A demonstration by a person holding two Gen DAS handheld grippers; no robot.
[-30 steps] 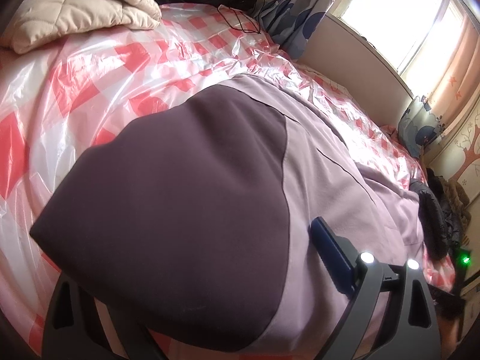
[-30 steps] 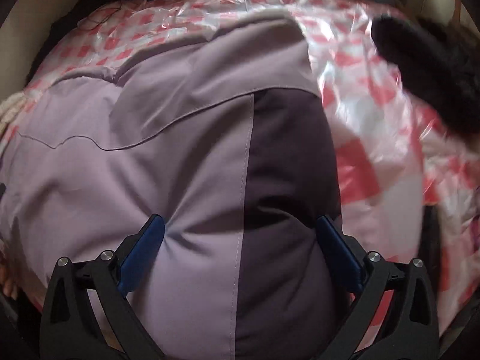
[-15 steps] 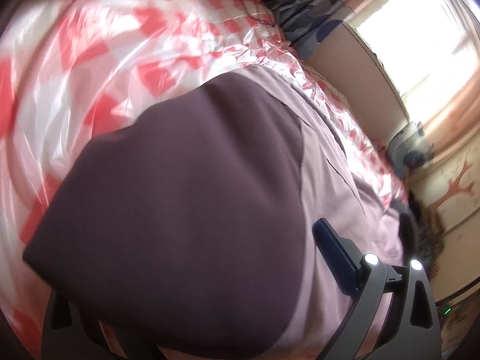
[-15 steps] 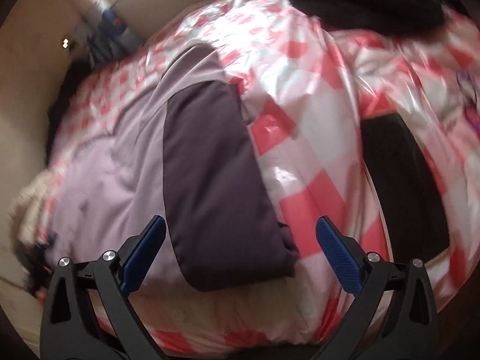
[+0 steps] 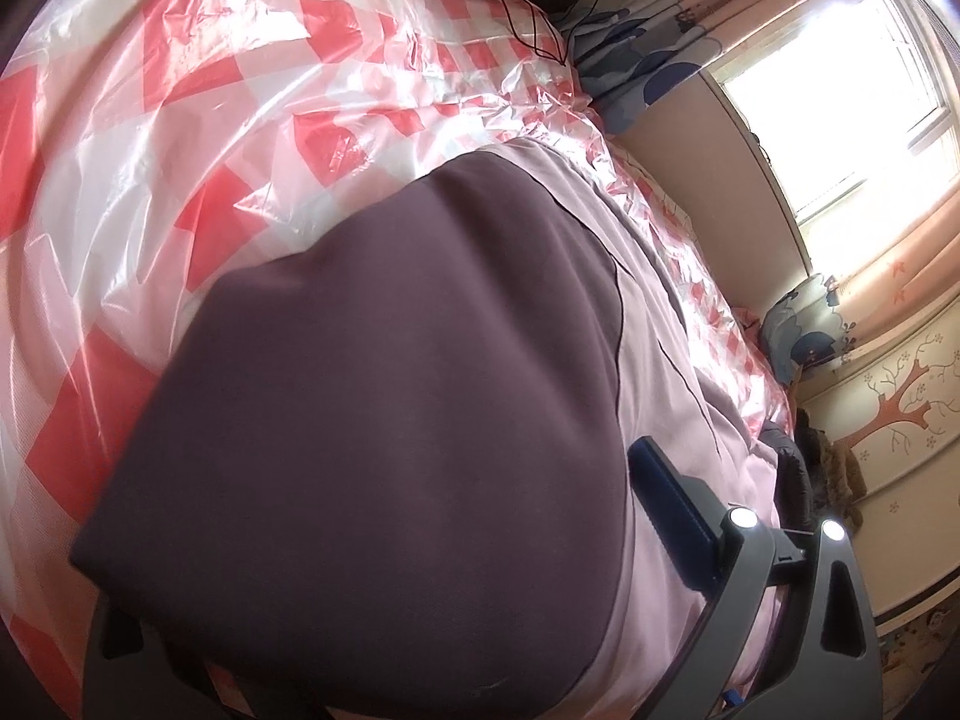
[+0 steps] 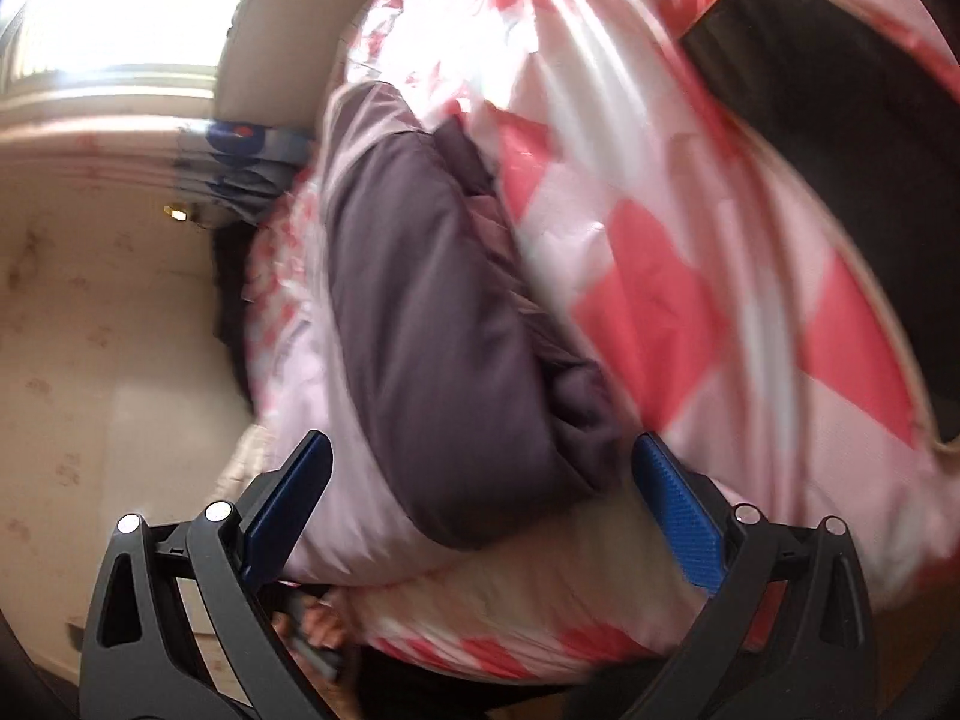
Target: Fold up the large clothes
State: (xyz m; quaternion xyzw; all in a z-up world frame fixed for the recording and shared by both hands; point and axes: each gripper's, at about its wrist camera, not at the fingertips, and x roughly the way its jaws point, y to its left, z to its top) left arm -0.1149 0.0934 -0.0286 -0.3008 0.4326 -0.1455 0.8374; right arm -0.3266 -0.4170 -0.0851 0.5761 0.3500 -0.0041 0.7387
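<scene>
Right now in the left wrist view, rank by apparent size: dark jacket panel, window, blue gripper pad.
1. dark jacket panel, though nearness to the camera inflates it
2. window
3. blue gripper pad

Lilac-and-plum garment [image 5: 420, 420]; red-white checked sheet [image 5: 180, 120].

A lilac garment [image 5: 672, 396] with a dark purple panel [image 5: 390, 420] lies folded on the bed.
</scene>
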